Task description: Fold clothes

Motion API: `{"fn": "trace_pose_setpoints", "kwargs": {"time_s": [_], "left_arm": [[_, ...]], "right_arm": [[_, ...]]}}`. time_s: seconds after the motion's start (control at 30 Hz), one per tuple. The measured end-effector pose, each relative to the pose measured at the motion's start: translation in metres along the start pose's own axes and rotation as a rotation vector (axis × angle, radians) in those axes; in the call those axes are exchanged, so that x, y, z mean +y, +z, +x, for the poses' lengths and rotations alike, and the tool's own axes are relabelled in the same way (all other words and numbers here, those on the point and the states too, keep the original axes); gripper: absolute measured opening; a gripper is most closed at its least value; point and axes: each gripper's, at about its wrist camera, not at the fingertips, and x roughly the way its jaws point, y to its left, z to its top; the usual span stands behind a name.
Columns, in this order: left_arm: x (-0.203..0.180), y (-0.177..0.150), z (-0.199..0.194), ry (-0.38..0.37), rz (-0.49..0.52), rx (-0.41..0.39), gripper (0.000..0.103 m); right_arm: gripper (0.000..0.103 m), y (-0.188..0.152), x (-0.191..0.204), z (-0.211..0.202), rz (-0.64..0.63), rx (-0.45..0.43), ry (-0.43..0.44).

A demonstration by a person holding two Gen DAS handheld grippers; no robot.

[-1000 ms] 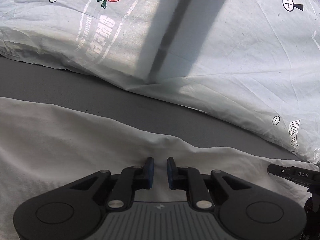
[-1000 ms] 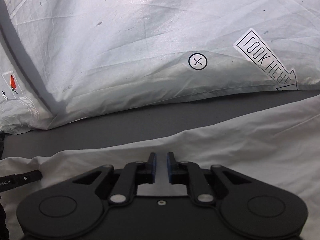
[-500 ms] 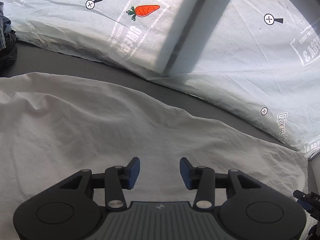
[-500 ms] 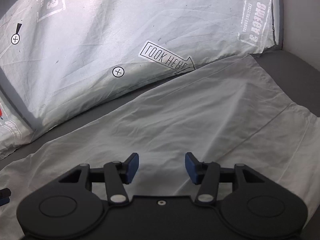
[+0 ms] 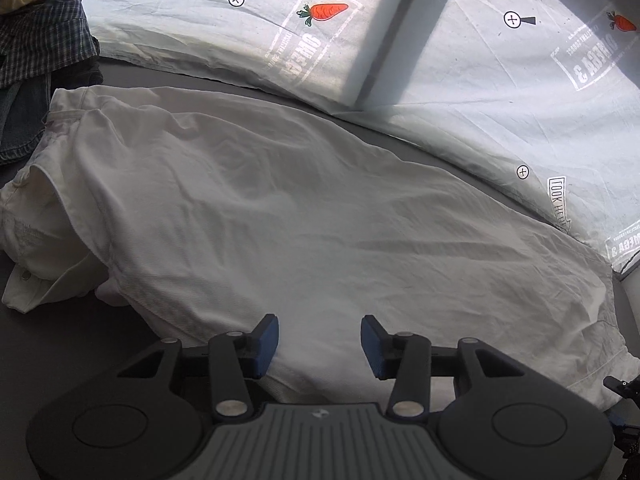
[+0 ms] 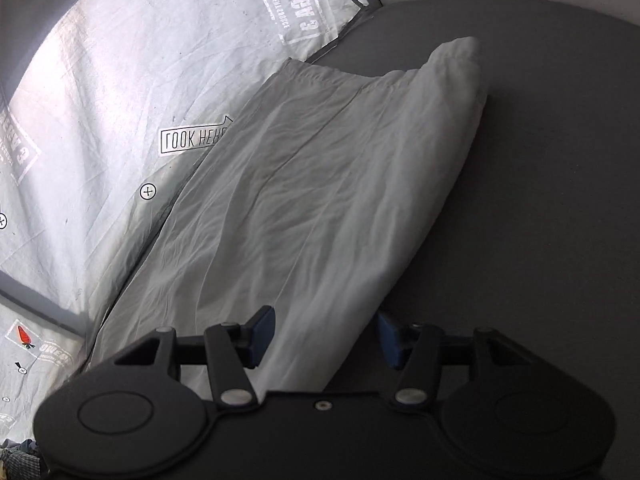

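A white garment (image 5: 320, 208), folded over lengthwise, lies flat on the grey surface (image 5: 60, 344); its waistband end with a button is bunched at the left. My left gripper (image 5: 320, 342) hovers over its near edge, open, with the cloth below the blue pads and nothing pinched. In the right wrist view the same garment (image 6: 320, 184) runs away towards the upper right. My right gripper (image 6: 326, 338) is above its near right edge, its jaws opening; the cloth passes under the gap, but the pads do not press on it.
White printed sheets with carrot pictures (image 5: 480, 80) (image 6: 120, 80) lie along the far side of the garment. A plaid shirt (image 5: 40, 40) and denim (image 5: 20, 128) are piled at the far left. Bare grey surface (image 6: 540, 200) stretches to the right.
Both grippers went from nearly shut at the garment's far edge to open and drew back across it. The cloth now lies spread out, and the right view has rolled.
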Motion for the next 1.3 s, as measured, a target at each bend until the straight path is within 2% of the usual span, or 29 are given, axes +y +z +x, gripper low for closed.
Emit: {"fn": "trace_pose_setpoints", "kwargs": {"time_s": [0.13,0.2,0.3,0.37,0.43,0.47,0.63,0.7,0.8,0.87,0.9,0.97,1.0,1.03,1.07,1.17,1.3], "left_arm": [[0.012,-0.007,-0.011,0.000,-0.041,0.004,0.047],[0.016,-0.011,-0.019,0.003,-0.053,-0.003,0.048],[0.020,-0.020,-0.027,0.030,-0.055,0.002,0.050],[0.027,-0.028,-0.030,0.033,-0.080,0.009,0.050],[0.034,-0.033,-0.031,0.032,-0.110,0.017,0.050],[0.038,-0.034,-0.032,0.034,-0.125,0.018,0.050],[0.049,-0.030,-0.029,0.040,-0.176,0.019,0.050],[0.047,-0.028,-0.027,0.044,-0.165,0.021,0.050],[0.044,-0.028,-0.026,0.048,-0.142,0.025,0.050],[0.045,-0.028,-0.028,0.043,-0.140,0.024,0.050],[0.046,-0.028,-0.030,0.041,-0.140,0.021,0.050],[0.051,-0.028,-0.035,0.047,-0.139,0.016,0.051],[0.054,-0.028,-0.038,0.051,-0.138,0.017,0.051],[0.057,-0.029,-0.041,0.055,-0.136,0.018,0.051],[0.060,-0.029,-0.044,0.058,-0.135,0.019,0.051],[0.074,-0.029,-0.050,0.069,-0.141,0.025,0.051],[0.093,-0.024,-0.056,0.072,-0.141,0.031,0.051]], "right_arm": [[0.051,0.011,0.019,-0.006,-0.014,0.014,0.105],[0.047,0.022,0.027,-0.020,-0.008,-0.022,0.223],[0.046,0.028,0.012,-0.030,0.205,-0.056,0.449],[0.047,0.024,0.006,-0.023,0.243,-0.023,0.431],[0.047,0.015,0.006,-0.014,0.188,0.018,0.318],[0.047,0.008,0.004,-0.010,0.184,0.041,0.293],[0.047,-0.023,-0.001,0.013,0.265,0.142,0.288],[0.047,-0.032,0.011,0.019,0.226,0.176,0.294],[0.047,-0.045,0.036,0.021,0.169,0.215,0.363],[0.047,-0.049,0.048,0.022,0.184,0.219,0.447],[0.047,-0.050,0.050,0.023,0.221,0.213,0.508],[0.053,-0.051,0.045,0.031,0.381,0.223,0.630],[0.054,-0.053,0.041,0.036,0.446,0.232,0.644],[0.054,-0.055,0.038,0.039,0.487,0.241,0.632],[0.054,-0.058,0.041,0.041,0.477,0.255,0.604],[0.054,-0.070,0.060,0.044,0.327,0.310,0.484],[0.056,-0.103,0.095,0.051,0.259,0.375,0.442]]}}
